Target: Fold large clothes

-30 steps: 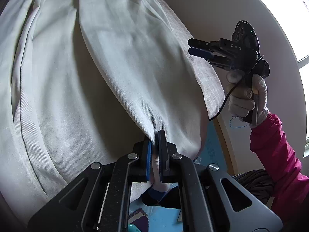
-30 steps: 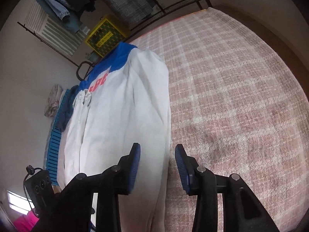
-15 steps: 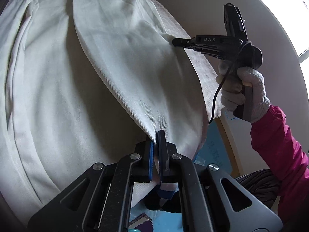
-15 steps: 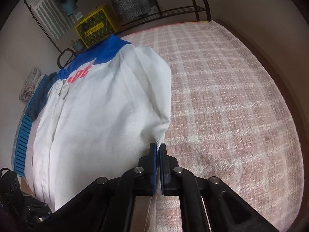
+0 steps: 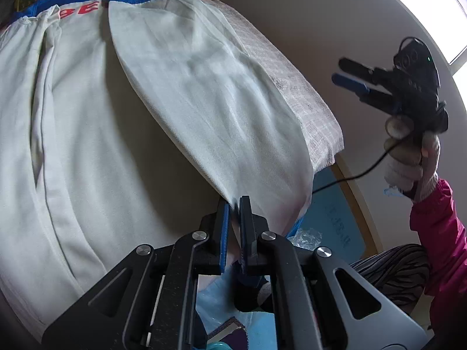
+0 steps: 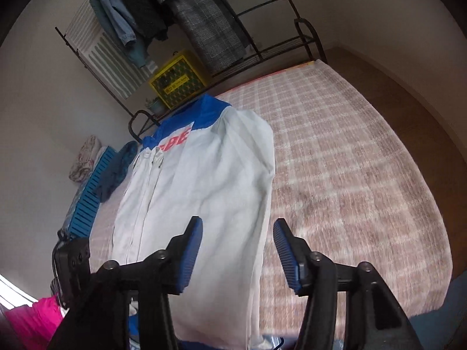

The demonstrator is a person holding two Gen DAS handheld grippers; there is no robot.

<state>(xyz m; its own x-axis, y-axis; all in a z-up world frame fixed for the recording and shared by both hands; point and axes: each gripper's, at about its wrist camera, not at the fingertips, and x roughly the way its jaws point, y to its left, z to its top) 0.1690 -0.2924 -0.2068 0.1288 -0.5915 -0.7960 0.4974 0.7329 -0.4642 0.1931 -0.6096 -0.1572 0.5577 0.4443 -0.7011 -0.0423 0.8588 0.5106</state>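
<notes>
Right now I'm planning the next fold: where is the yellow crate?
In the right wrist view, the yellow crate sits upper left, under the clothes rack, just beyond the jacket's blue collar.

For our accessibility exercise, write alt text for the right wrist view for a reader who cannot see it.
A white jacket with blue shoulders and red lettering lies lengthwise on a pink plaid bed cover. The right gripper hovers above its near end, fingers wide apart. A clothes rack stands behind.
</notes>
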